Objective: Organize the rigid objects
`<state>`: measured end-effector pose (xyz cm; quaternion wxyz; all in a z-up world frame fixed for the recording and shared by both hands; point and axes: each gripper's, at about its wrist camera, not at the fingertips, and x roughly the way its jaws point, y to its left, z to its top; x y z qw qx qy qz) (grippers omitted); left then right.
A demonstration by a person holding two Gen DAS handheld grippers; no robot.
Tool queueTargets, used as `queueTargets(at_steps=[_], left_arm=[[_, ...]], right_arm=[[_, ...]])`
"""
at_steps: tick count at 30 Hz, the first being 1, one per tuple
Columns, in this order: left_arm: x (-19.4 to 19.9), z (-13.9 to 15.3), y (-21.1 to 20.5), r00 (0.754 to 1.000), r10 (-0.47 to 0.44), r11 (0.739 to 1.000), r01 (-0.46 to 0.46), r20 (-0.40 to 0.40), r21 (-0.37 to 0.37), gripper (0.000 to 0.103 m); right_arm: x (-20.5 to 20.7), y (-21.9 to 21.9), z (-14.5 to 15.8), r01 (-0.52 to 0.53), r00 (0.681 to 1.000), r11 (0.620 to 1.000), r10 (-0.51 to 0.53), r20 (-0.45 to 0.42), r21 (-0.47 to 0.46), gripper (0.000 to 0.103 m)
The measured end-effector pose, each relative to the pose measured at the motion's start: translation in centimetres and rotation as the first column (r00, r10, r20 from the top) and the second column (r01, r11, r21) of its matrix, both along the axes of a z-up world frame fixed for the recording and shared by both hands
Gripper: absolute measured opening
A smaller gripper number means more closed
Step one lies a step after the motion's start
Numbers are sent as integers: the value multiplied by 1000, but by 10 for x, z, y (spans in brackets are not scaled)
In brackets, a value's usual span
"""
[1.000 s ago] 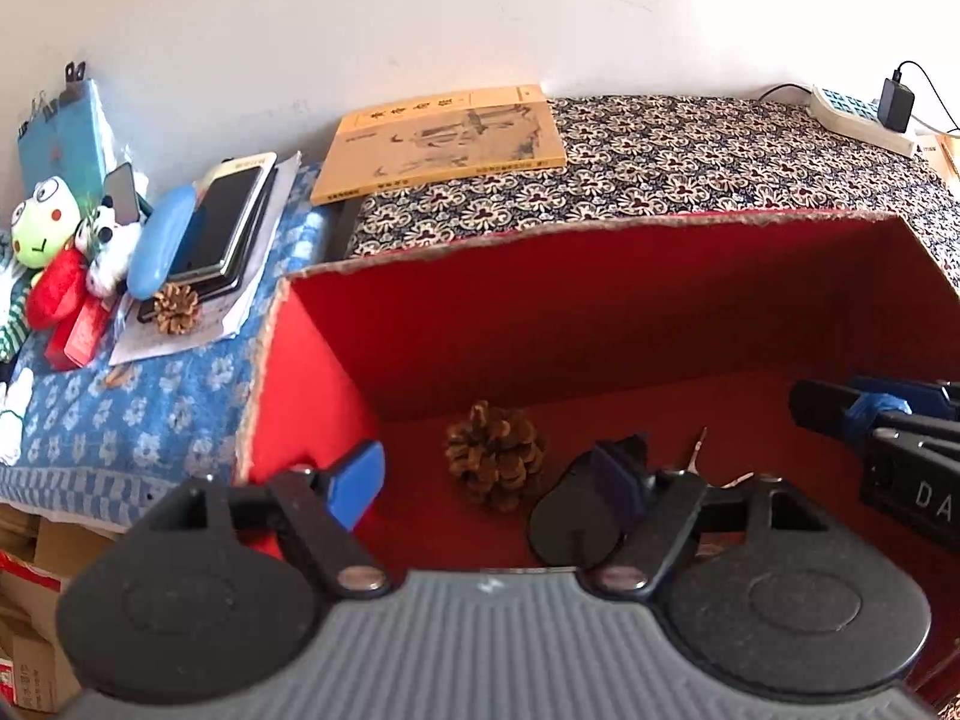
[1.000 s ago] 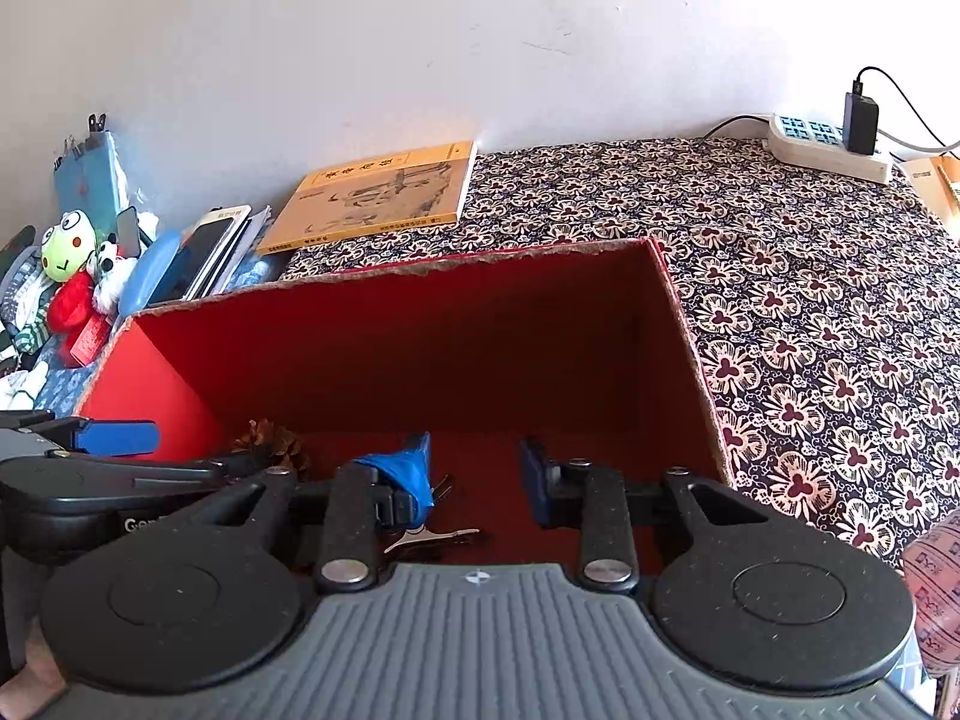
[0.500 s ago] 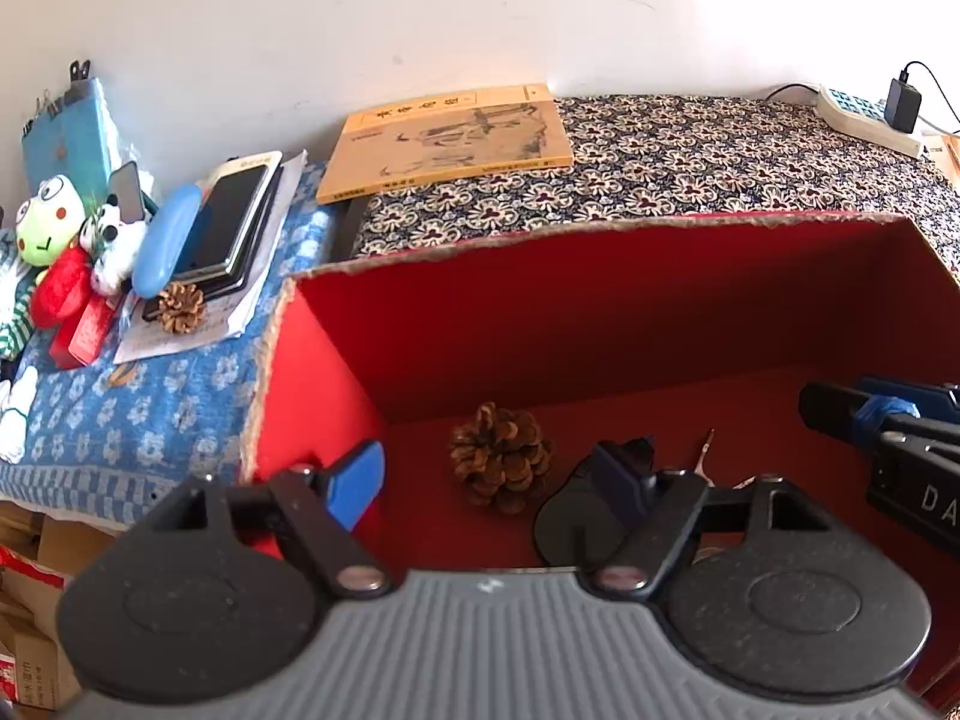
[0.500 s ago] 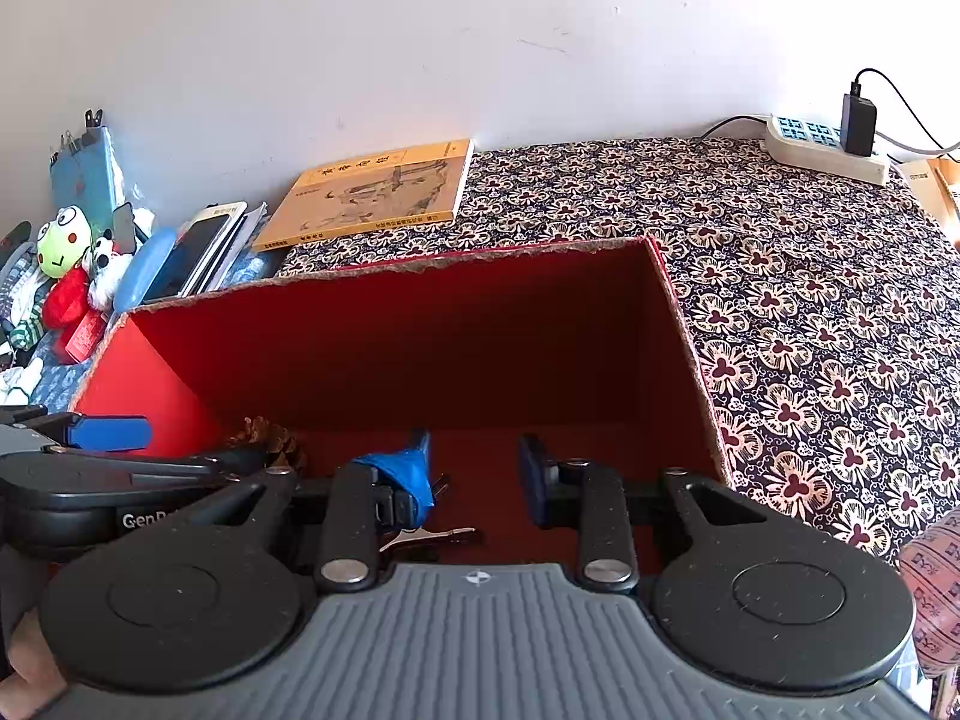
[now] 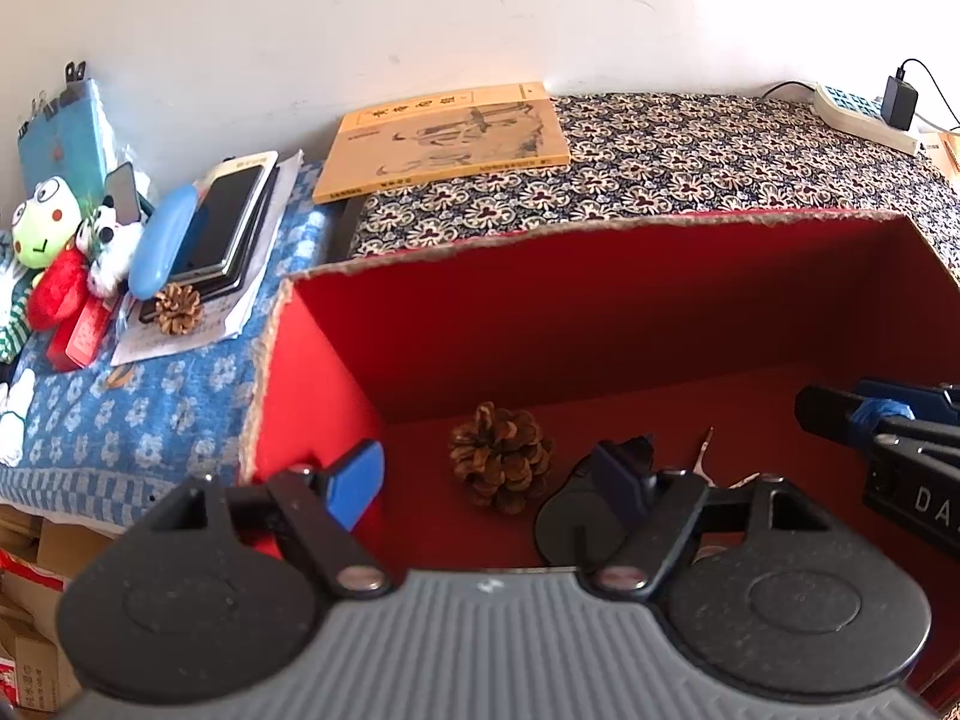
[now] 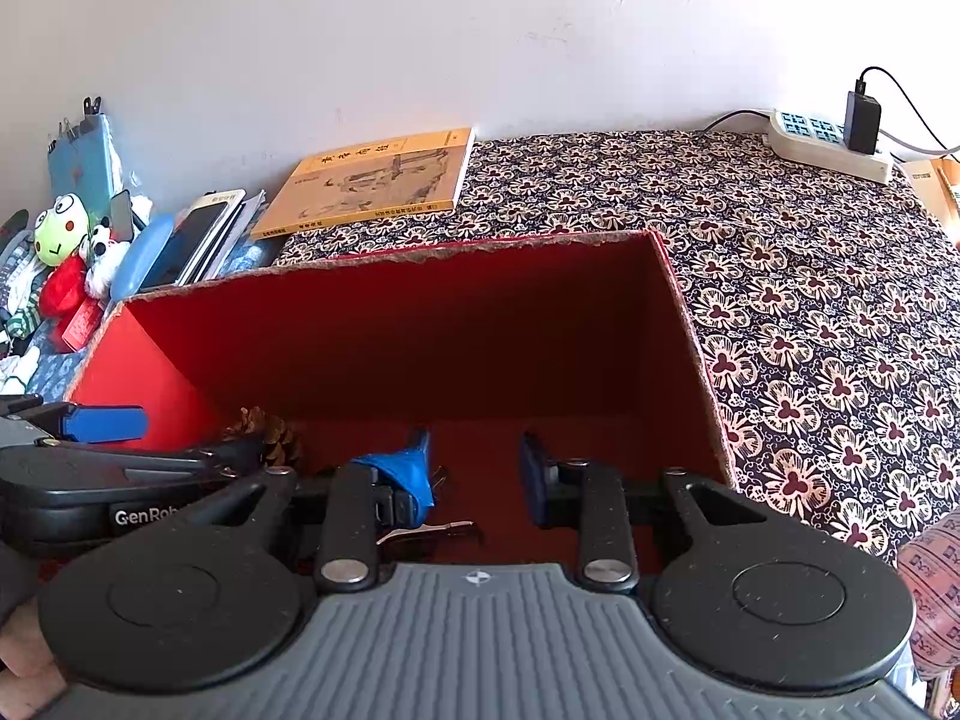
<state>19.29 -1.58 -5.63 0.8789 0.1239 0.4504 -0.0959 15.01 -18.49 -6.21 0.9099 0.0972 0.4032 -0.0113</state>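
While left claw (image 5: 492, 474) gapes apart | pine cone (image 5: 501, 463) lies between its fingers, untouched

Right hand-held gripper (image 6: 477, 477), jaws apart, over red box (image 6: 678, 312) with pinecone (image 6: 270, 435) inside.

Upper centre of left wrist view: yellow book (image 5: 444, 141) lying flat against the white wall (image 5: 420, 12), one end on the dark floral cloth (image 5: 690, 180), other end past the cloth's edge. Upper right corner: white power strip (image 5: 858, 117) on the cloth, black charger (image 5: 898, 102) plugged in, cable rising up the wall.

Left side: blue flowered cloth (image 5: 120, 432). On it, a stack of phones (image 5: 231, 228) over loose papers (image 5: 198, 330), light blue case (image 5: 162, 246) just beside the stack. Green frog plush (image 5: 42, 234) at far left, touching a small panda toy (image 5: 108, 246). Blue binder (image 5: 66, 141) upright against the wall behind them. Cardboard boxes (image 5: 24, 630) in lower left corner, partly hidden.
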Motion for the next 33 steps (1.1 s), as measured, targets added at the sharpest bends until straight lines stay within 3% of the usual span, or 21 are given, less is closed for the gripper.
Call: queueTargets(at_steps=[33], left_arm=[[-2, 3, 2, 1000, -7, 1000, 7, 8, -23, 73]], right_arm=[[3, -1, -1, -11, 1000, 1000, 10, -21, -17, 13]])
